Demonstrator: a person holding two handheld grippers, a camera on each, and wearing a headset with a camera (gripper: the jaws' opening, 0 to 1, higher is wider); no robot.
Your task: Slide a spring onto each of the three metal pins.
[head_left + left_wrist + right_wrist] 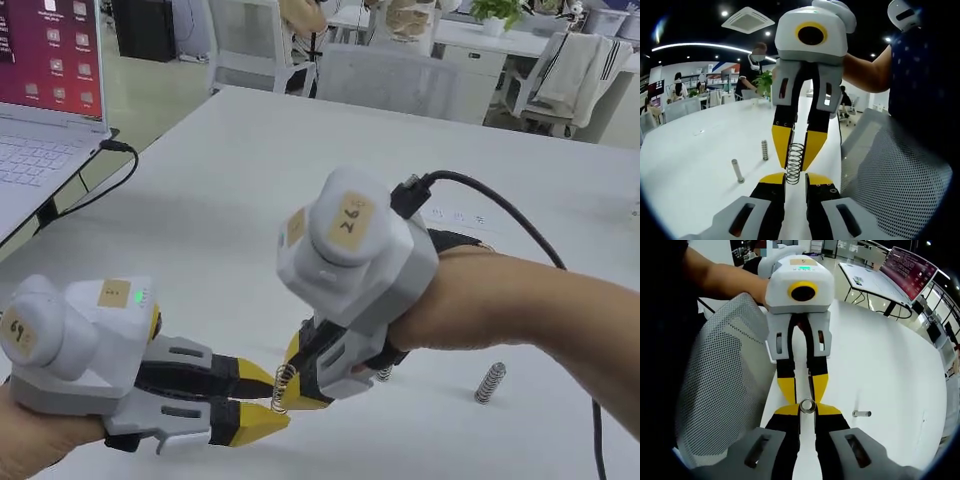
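Down at the near edge of the white table [200, 200], the right gripper [298, 378] pinches a spring [283, 386] and holds it end-on to the left gripper [275, 398]. That one's jaws sit narrow at the spring's tip, probably steadying a pin inside, though I can't tell. Farther off, a spare spring [489, 382] lies waiting and a bare pin [737, 170] stands ready.

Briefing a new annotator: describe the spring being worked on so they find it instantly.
On the white table, find where the left claw and right claw meet tip to tip. The spring sits between their yellow tips, off the tabletop, unlike the loose spring resting on the table.
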